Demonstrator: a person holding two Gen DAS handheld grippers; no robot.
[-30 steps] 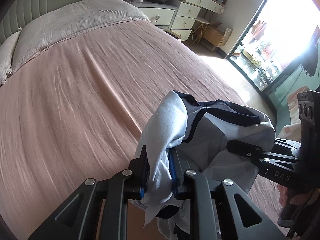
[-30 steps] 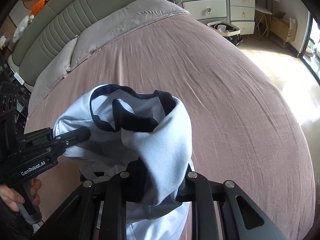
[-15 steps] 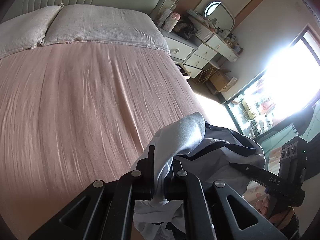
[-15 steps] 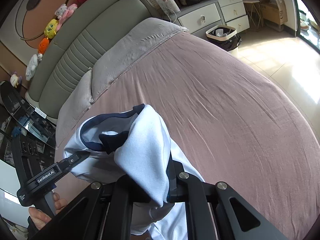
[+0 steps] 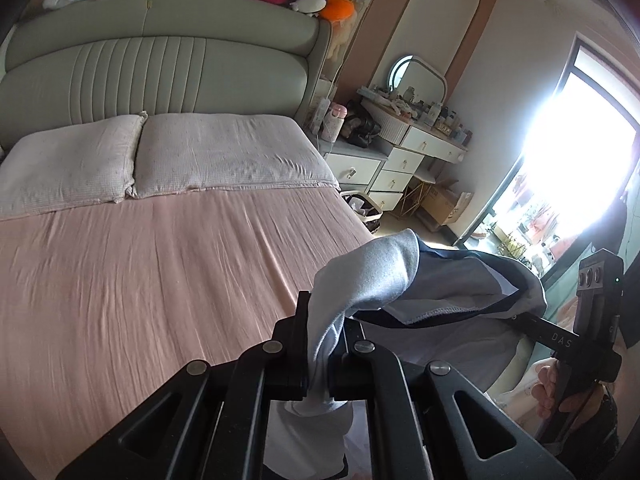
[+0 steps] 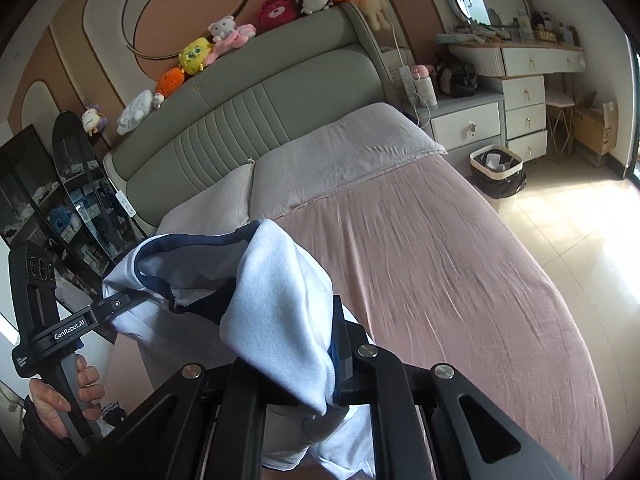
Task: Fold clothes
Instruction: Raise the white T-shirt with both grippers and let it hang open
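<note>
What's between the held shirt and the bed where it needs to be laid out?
Nothing visible. Both grippers, left and right, grip the light blue shirt above the pink sheet, which looks bare. The pillows lie at the headboard end.

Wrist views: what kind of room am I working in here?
A home bedroom, by the look of it. A wide bed with two pillows stands against a padded headboard topped with plush toys, and a white dressing table with a mirror stands beside it.
</note>
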